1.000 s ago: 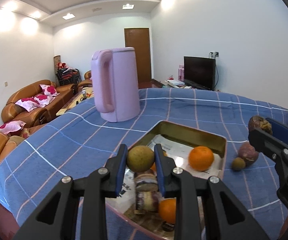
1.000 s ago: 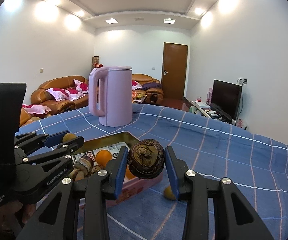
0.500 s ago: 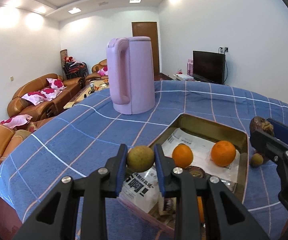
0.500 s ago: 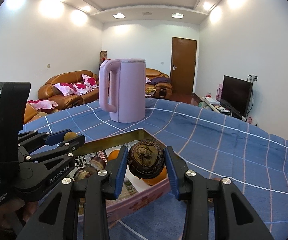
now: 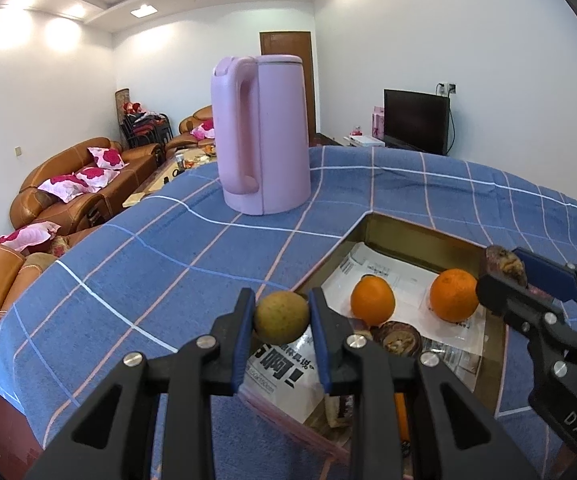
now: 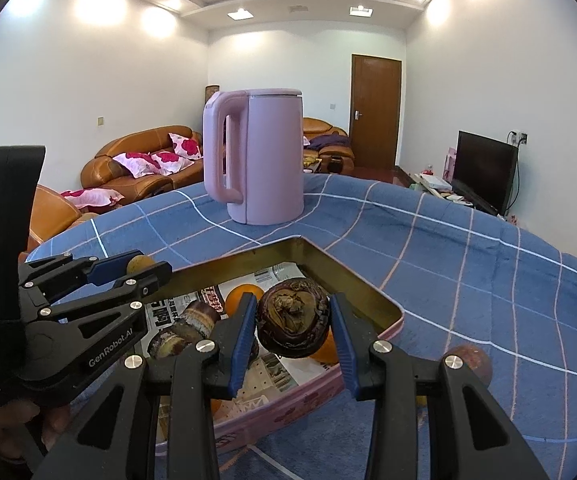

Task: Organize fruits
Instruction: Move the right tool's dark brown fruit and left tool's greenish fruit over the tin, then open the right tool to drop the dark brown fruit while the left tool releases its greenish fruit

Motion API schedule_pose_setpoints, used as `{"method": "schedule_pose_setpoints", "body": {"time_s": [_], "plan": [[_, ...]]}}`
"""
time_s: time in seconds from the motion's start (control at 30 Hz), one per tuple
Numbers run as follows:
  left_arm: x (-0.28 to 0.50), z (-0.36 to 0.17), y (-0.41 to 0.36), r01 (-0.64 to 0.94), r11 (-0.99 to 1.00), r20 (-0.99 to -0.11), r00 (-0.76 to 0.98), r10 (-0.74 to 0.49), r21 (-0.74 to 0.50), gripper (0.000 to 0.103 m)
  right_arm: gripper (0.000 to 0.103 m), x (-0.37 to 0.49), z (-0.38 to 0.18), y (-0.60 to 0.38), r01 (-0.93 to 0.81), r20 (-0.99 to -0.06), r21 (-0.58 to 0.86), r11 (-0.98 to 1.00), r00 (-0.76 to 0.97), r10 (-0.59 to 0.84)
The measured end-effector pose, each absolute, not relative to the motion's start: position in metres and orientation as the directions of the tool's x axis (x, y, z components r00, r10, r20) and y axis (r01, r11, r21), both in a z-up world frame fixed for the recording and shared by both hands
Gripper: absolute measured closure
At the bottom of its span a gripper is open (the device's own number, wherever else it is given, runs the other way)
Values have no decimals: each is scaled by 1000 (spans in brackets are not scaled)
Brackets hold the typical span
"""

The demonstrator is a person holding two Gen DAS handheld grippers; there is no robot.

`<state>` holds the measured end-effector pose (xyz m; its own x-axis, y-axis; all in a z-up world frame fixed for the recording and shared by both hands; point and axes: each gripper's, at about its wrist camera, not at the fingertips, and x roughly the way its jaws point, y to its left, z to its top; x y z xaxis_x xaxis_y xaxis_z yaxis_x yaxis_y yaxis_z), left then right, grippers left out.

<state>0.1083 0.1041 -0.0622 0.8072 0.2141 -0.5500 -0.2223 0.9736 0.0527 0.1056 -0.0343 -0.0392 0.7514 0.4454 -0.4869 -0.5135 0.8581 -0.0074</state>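
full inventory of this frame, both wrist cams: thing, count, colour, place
kettle: 1, pink, upright on the cloth behind the tin
tablecloth: 1, blue checked, covers the table
tin tray: 1, gold inside, pink outside, newspaper-lined
oranges: at least 2, orange, in the tin
brown fruits: several, in the tin
round fruit: 1, reddish-brown, on the cloth right of the tin
left gripper: shut on green-yellow fruit
right gripper: shut on wrinkled dark fruit

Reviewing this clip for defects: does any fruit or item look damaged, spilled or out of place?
The dark fruit clamped in the right gripper looks shrivelled and wrinkled, unlike the smooth oranges in the tin tray. One reddish fruit lies outside the tray on the tablecloth. Nothing is spilled.
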Motion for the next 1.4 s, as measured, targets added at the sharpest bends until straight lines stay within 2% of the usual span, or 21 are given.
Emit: {"method": "schedule_pose_setpoints", "body": {"time_s": [1.07, 1.17, 1.2, 1.23, 1.27, 1.33, 1.4], "plan": [[120, -71, 98, -153, 986, -624, 765, 159, 64, 73, 63, 125, -59, -22, -519, -608, 8, 855, 676, 416], [120, -71, 97, -143, 988, -627, 764, 149, 60, 63, 61, 125, -59, -21, -519, -611, 3, 855, 676, 412], [119, -71, 96, -136, 989, -626, 766, 142, 57, 58, 55, 125, -59, -20, -519, -610, 0, 855, 677, 412], [118, -71, 95, -141, 988, -623, 769, 147, 60, 56, 50, 124, -59, -20, -519, -609, -2, 855, 679, 411], [116, -70, 95, -144, 988, -618, 772, 151, 62, 55, 49, 124, -59, -21, -516, -607, -2, 856, 681, 409], [114, -68, 95, -148, 987, -609, 777, 156, 63, 42, 49, 122, -57, -25, -511, -593, 7, 860, 690, 415], [111, -65, 97, -169, 983, -597, 783, 174, 66, 35, 49, 119, -54, -31, -500, -575, 7, 866, 707, 413]]}}
